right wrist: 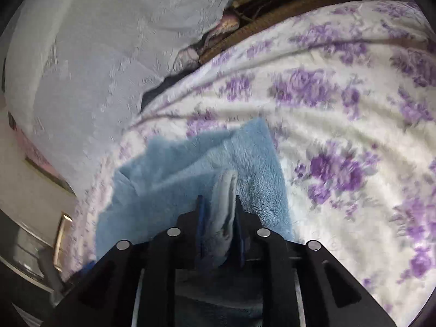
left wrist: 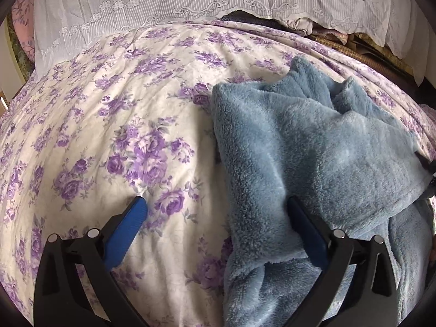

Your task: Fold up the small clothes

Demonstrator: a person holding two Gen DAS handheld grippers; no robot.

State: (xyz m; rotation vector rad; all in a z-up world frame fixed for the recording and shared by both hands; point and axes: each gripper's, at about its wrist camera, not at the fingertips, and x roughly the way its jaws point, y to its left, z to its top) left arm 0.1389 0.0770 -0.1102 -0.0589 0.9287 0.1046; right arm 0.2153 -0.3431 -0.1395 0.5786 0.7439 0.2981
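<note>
A fluffy blue fleece garment (left wrist: 313, 147) lies partly folded on a bed with a white and purple flowered blanket (left wrist: 109, 125). My left gripper (left wrist: 215, 204) is open, low over the garment's left edge; its right finger (left wrist: 302, 220) rests on the fleece and its left finger (left wrist: 133, 218) is over the blanket. In the right wrist view my right gripper (right wrist: 218, 204) is shut on a bunched fold of the blue garment (right wrist: 196, 163) and holds it above the blanket (right wrist: 340, 125).
A white lace cover (left wrist: 190, 5) drapes over things at the far side of the bed. Brown woven items (left wrist: 362, 49) show under its edge at the back right. In the right wrist view, furniture (right wrist: 32, 218) stands beyond the bed's left edge.
</note>
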